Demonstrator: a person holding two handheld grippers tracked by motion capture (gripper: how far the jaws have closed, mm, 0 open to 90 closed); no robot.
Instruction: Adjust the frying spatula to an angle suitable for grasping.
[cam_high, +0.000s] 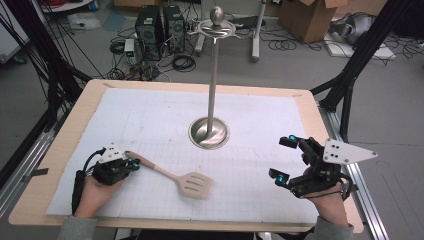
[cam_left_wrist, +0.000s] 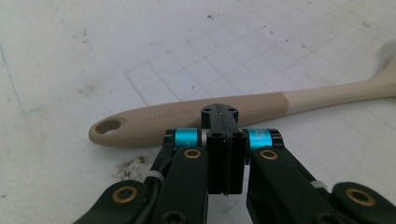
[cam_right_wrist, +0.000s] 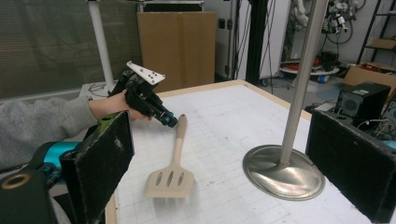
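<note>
in the high view a beige slotted spatula (cam_high: 172, 175) lies flat on the white gridded mat (cam_high: 150, 120), lower centre of the frame, its handle running up-left and its blade down-right. the left gripper (cam_high: 134, 162) sits at the lower left, its jaws pressed fully together with nothing between them, the tips just beside the handle's end. in the left gripper view the closed jaws point at the handle (cam_left_wrist: 196, 114), which crosses the frame behind them; whether they touch it cannot be told. the right gripper (cam_high: 285, 160), lower right, stands wide open and empty, well apart from the spatula. a tall metal stand (cam_high: 210, 132) rises at centre.
</note>
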